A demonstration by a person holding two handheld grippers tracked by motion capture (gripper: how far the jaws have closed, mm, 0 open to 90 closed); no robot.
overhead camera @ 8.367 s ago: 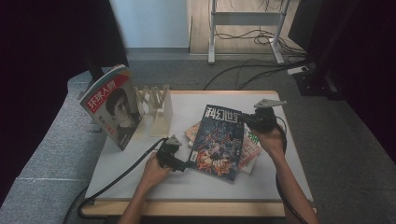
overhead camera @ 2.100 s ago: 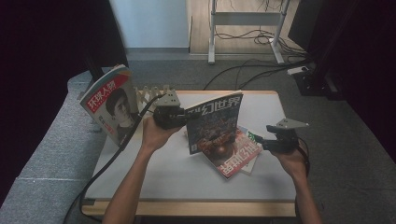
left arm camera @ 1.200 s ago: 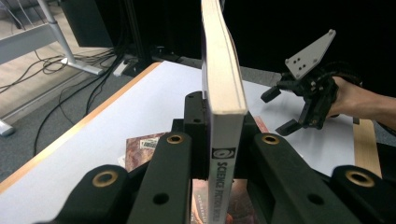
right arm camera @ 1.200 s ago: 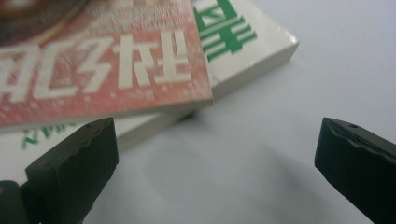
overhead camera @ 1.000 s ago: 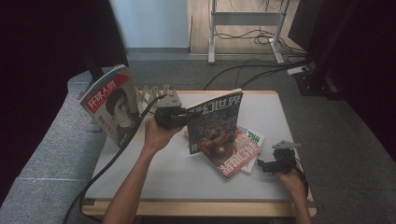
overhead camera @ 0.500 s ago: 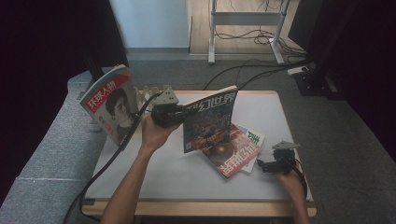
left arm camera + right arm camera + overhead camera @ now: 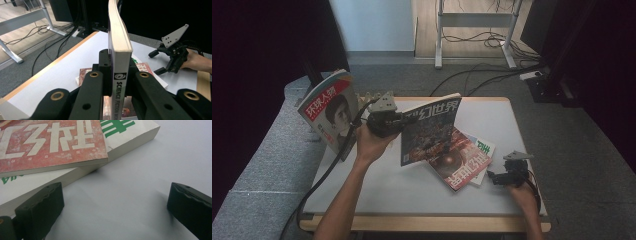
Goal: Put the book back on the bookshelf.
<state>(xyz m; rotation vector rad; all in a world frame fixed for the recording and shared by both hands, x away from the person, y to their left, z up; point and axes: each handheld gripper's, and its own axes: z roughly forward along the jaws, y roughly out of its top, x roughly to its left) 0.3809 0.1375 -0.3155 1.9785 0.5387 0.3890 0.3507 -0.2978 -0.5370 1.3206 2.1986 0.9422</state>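
Note:
My left gripper is shut on the spine of a dark science-fiction magazine and holds it upright above the table's middle. In the left gripper view the spine is clamped between the two black jaws of that gripper. A red magazine lies flat on a white-and-green one right of centre. My right gripper rests low near the table's front right, open, just beside that pile. In the right gripper view the red cover and white book lie beyond its spread, empty jaws.
A magazine with a portrait cover stands upright at the table's left, by a pale wooden rack. The white table has a wooden rim. A grey bench runs along the left. Cables cross the floor behind.
The dark magazine, earlier flat on the pile, now hangs upright in my left gripper and has drifted slightly left. My right gripper dropped to the front right and has stayed there.

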